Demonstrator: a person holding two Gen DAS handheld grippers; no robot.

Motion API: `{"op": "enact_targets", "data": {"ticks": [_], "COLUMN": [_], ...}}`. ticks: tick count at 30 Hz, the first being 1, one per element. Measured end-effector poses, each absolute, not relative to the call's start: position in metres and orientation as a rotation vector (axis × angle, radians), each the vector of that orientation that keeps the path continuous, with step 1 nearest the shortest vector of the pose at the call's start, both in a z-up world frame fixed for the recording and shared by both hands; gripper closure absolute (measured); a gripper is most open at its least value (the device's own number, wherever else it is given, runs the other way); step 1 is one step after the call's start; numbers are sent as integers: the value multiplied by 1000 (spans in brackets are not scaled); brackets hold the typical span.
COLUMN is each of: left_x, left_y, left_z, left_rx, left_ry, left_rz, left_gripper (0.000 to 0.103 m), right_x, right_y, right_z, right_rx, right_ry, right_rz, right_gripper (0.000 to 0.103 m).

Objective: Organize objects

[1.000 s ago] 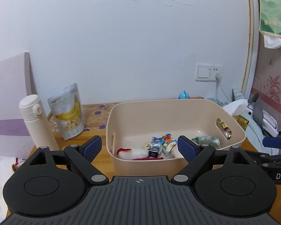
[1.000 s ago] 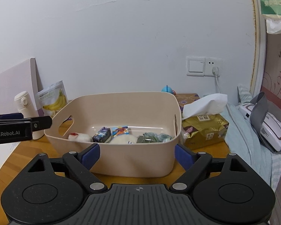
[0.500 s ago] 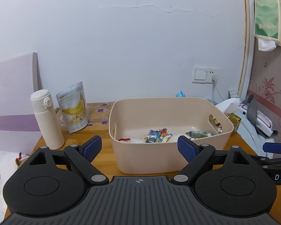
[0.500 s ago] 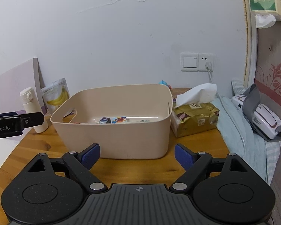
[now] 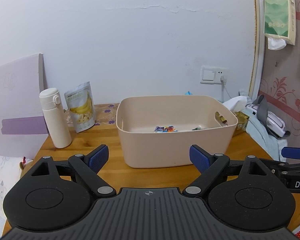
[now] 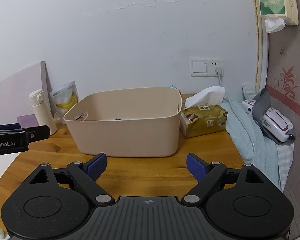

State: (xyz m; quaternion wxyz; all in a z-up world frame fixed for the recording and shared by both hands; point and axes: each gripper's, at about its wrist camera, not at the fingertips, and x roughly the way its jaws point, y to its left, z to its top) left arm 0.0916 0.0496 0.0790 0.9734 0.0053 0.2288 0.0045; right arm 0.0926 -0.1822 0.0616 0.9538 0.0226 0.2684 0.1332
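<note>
A beige plastic bin [image 5: 176, 144] [image 6: 124, 134] stands on the wooden table [image 5: 110, 172] [image 6: 142, 168] with small snack packets [image 5: 166, 129] on its floor. Left of it stand a white flask [image 5: 55, 118] [image 6: 42, 111] and a banana chips pouch [image 5: 81, 107] [image 6: 67, 101]. My left gripper [image 5: 149, 158] is open and empty, hovering in front of the bin's near wall. My right gripper [image 6: 146, 166] is also open and empty, a little back from the bin. Each gripper shows at the edge of the other's view.
A gold tissue pack [image 6: 205, 118] sits right of the bin. Beyond the table's right edge lies a bed with a light blue cloth [image 6: 256, 146] and a blood pressure monitor [image 6: 274, 120]. A purple board [image 5: 16, 104] leans at the left. A wall socket [image 6: 207, 67] is behind.
Both grippers have pulled back and lowered from above the bin, so the bin looks smaller and its contents are mostly hidden behind its wall. Both stayed open.
</note>
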Motion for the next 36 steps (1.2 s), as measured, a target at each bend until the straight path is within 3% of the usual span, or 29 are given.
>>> {"op": "enact_targets", "data": {"ticks": [36], "left_x": [12], "left_y": [57], "left_z": [48], "left_rx": [-40], "left_ry": [522], "left_rz": [-4], "left_gripper": [13], "right_x": [10], "right_y": [-174], "right_z": [51], "right_rx": [10], "right_ry": [507], "right_rz": [254], "right_gripper": [14]}}
